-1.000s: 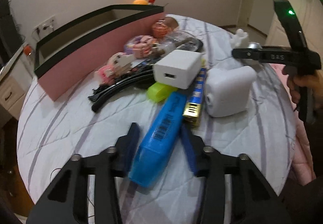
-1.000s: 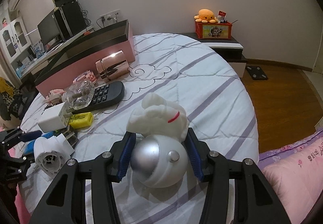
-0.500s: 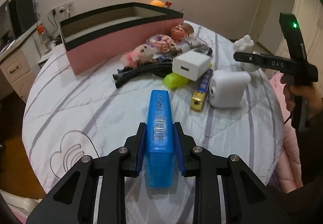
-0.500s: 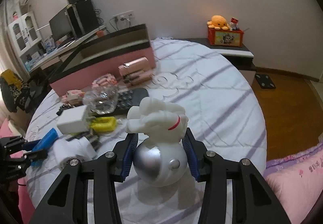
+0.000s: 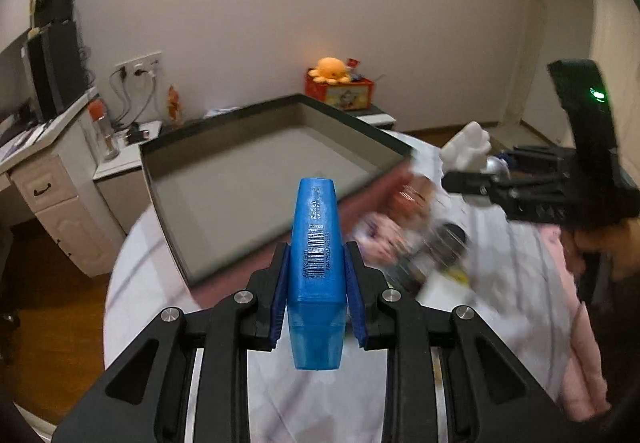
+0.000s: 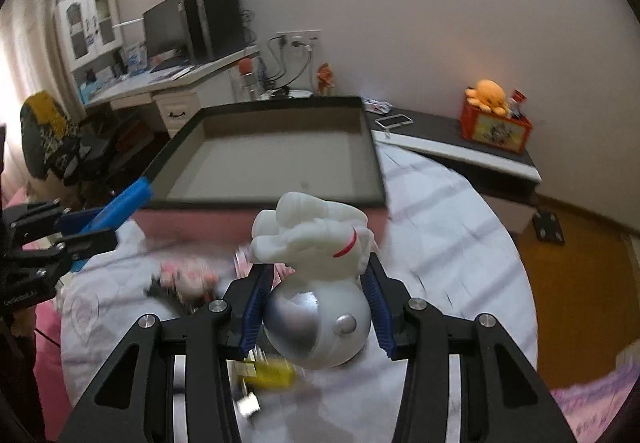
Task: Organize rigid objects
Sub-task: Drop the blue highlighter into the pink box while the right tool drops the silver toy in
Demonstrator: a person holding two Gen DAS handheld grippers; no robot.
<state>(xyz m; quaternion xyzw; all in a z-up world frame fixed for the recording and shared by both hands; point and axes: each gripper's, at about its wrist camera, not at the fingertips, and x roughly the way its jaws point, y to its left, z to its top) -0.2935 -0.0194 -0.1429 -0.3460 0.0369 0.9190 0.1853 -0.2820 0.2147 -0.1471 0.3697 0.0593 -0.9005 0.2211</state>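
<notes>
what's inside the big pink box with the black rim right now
Nothing visible: the pink box shows only its bare grey floor in both views. Its near wall hides the closest strip of floor in the right wrist view.

Blue barcoded case [image 5: 317, 267] held aloft, white-and-silver figurine [image 6: 316, 283] held aloft, empty pink-sided box [image 5: 256, 179] beyond

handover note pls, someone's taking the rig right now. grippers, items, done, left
Left gripper: jaws shut on the blue case, lifted, pointing at the box.
Right gripper: jaws shut on the white and silver figurine, also lifted and facing the box.
Box: pink-sided, dark rim, nothing inside in either view.
Done: both items picked up.
Left: set both in the box, then clear the blurred pile on the bed, including a yellow item.
</notes>
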